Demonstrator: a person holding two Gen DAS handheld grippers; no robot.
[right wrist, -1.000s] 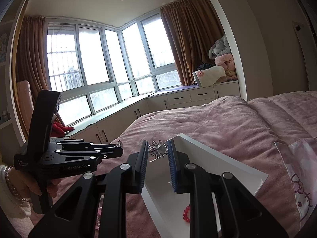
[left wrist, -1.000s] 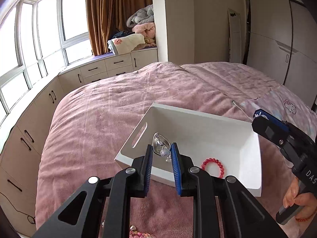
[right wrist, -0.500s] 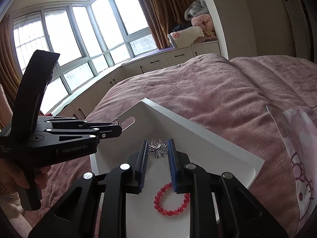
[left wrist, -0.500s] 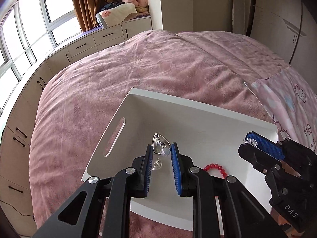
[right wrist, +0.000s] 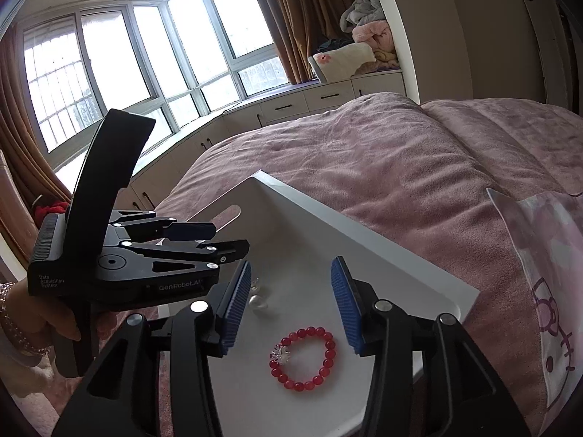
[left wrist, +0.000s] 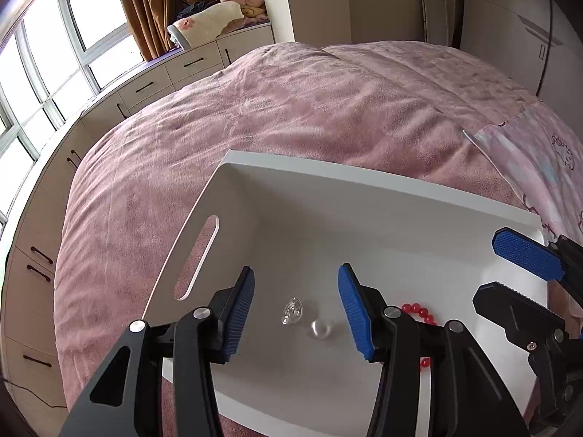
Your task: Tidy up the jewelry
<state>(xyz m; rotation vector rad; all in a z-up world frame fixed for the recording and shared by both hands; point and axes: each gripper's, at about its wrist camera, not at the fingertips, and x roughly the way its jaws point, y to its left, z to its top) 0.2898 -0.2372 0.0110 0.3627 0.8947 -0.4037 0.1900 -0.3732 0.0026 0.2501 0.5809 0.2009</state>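
Now both claws spread wide over the white tray (left wrist: 364,189), gripping nothing. Just ahead of the left claw (left wrist: 296,312), on the tray floor: a clear earring (left wrist: 292,311) beside a pearl (left wrist: 322,327). Below the right claw (right wrist: 291,307): a red bead bracelet (right wrist: 304,358) with a silver brooch (right wrist: 280,355) touching its left side, seen whole only from the right wrist. Farther off, pink bed (right wrist: 400,160).

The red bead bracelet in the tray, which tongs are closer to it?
Right. The right tongs hang open directly over the red bead bracelet; the left tongs sit open off to its side, above the clear pieces.
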